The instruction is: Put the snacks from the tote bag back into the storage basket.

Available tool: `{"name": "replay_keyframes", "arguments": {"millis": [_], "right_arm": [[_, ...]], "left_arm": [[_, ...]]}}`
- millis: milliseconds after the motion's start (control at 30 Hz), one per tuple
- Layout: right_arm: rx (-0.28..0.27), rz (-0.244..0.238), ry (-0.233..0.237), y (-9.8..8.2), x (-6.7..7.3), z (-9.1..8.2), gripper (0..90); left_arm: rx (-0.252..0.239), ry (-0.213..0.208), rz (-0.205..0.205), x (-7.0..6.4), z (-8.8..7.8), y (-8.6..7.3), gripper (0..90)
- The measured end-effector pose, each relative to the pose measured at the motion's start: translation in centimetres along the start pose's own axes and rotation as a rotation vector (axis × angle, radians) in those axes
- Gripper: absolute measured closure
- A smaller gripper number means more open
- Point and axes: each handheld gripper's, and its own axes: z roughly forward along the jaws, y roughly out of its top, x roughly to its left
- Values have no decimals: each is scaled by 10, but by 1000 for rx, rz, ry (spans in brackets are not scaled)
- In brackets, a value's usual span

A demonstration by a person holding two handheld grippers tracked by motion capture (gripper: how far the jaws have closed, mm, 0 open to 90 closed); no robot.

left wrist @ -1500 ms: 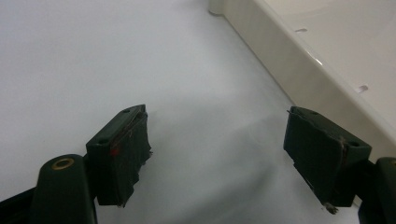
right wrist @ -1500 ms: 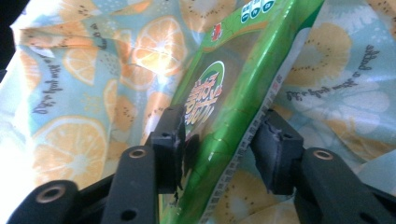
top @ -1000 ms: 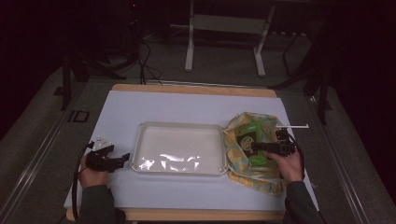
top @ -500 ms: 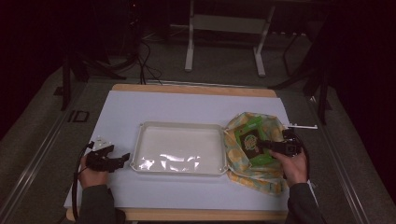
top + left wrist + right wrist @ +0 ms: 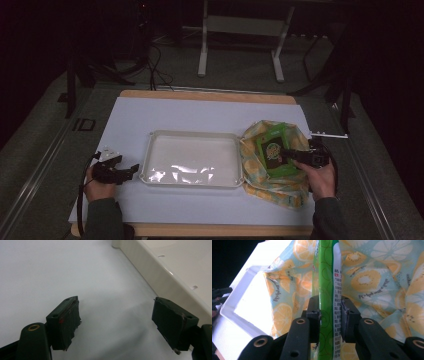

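Right hand-held gripper (image 5: 287,156) clamped on green packet's (image 5: 325,290) edge, jaws just closed, packet above fruit-print bag (image 5: 272,187). Lift straight, keep it clear of cloth, carry toward tray (image 5: 190,137) beyond. Left hand-held gripper (image 5: 117,322) apart, idle on worktop (image 5: 50,270).

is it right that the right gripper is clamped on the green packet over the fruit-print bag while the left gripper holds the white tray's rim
Not quite. The left gripper holds nothing: the left gripper view shows its jaws open over bare table beside the white tray. The right gripper is indeed clamped on the green packet over the fruit-print bag.
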Motion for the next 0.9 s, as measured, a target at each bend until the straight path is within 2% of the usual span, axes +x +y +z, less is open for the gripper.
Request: {"name": "replay_keyframes", "arguments": {"millis": [900], "right_arm": [[-55,-5,-10,10,5,-21,726]], "left_arm": [[-3,0,-1,0,0,0,227]]}}
